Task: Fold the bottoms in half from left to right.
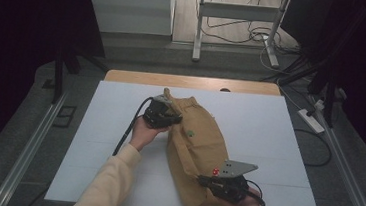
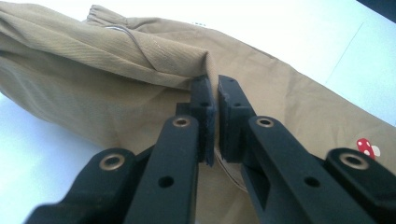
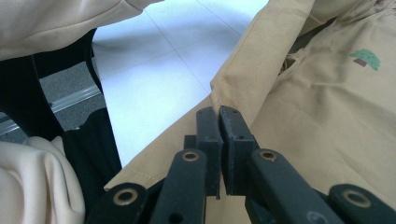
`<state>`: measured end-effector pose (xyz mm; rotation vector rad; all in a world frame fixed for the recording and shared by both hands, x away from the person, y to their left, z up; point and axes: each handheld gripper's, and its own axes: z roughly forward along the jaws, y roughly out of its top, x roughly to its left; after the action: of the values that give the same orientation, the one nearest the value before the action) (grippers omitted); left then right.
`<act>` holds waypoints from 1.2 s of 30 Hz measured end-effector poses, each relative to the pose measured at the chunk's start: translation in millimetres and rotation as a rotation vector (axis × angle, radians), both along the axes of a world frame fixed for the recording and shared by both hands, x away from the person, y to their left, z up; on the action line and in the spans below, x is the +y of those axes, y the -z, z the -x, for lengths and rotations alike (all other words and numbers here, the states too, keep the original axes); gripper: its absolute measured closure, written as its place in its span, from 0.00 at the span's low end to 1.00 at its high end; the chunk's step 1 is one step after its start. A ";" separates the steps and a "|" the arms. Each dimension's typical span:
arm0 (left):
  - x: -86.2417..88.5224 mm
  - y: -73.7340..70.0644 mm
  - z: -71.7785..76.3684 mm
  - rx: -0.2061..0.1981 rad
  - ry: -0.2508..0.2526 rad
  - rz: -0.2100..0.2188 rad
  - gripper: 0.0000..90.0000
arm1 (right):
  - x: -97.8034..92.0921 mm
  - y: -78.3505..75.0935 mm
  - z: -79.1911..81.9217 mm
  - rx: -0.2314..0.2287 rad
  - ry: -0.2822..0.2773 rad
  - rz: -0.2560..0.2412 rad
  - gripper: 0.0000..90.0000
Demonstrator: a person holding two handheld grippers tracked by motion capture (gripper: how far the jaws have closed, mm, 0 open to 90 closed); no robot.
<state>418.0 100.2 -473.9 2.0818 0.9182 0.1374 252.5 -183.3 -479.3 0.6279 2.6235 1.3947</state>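
A pair of tan trousers [image 1: 197,144] lies folded lengthwise on the white table [image 1: 268,135], waistband at the far end. My left gripper [image 1: 168,118] is shut on a fold of the trousers [image 2: 116,79] near the elastic waistband; its jaws pinch the cloth edge [image 2: 213,84]. My right gripper [image 1: 210,181] is shut on the trousers [image 3: 327,121] at the leg end near the table's front edge, jaws closed over a folded edge [image 3: 219,111]. A small tree print [image 3: 365,59] and a red mushroom print [image 2: 368,148] mark the cloth.
The white table ends in a wooden strip [image 1: 193,82] at the far side. Beyond it stand a metal frame [image 1: 238,17] and cables on the floor. A power strip [image 1: 311,120] lies to the right. A cream sleeve [image 3: 56,18] reaches across the right gripper view.
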 end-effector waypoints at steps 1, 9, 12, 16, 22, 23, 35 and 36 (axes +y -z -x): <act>-1.0 -0.5 -0.1 -0.002 0.003 0.000 0.95 | -1.2 -0.4 0.2 0.000 0.004 0.000 0.96; -7.8 -0.6 -1.6 0.000 0.010 -0.001 0.95 | -11.0 0.5 0.0 0.003 0.027 -0.002 0.96; -11.4 -0.3 -1.9 -0.002 0.017 -0.006 0.95 | -15.1 1.8 0.1 0.010 0.036 0.003 0.96; -14.2 0.2 -2.4 -0.001 0.019 -0.007 0.95 | -17.9 2.4 0.7 0.010 0.040 0.007 0.96; -18.6 0.5 -3.3 -0.002 0.022 -0.011 0.95 | -21.1 4.1 0.4 0.011 0.048 0.010 0.96; -19.2 0.4 -3.5 -0.002 0.024 -0.012 0.95 | -21.6 4.2 0.4 0.010 0.048 0.010 0.96; -30.0 -3.7 -5.6 -0.006 0.036 -0.016 0.95 | -30.7 1.6 4.7 0.001 0.067 0.009 0.96; -31.1 -3.8 -5.9 -0.006 0.036 -0.017 0.95 | -31.3 2.0 4.9 0.000 0.068 0.007 0.96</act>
<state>423.9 69.2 -470.1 2.1115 0.8788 0.1327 247.7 -214.6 -481.2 0.7085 2.5800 1.3655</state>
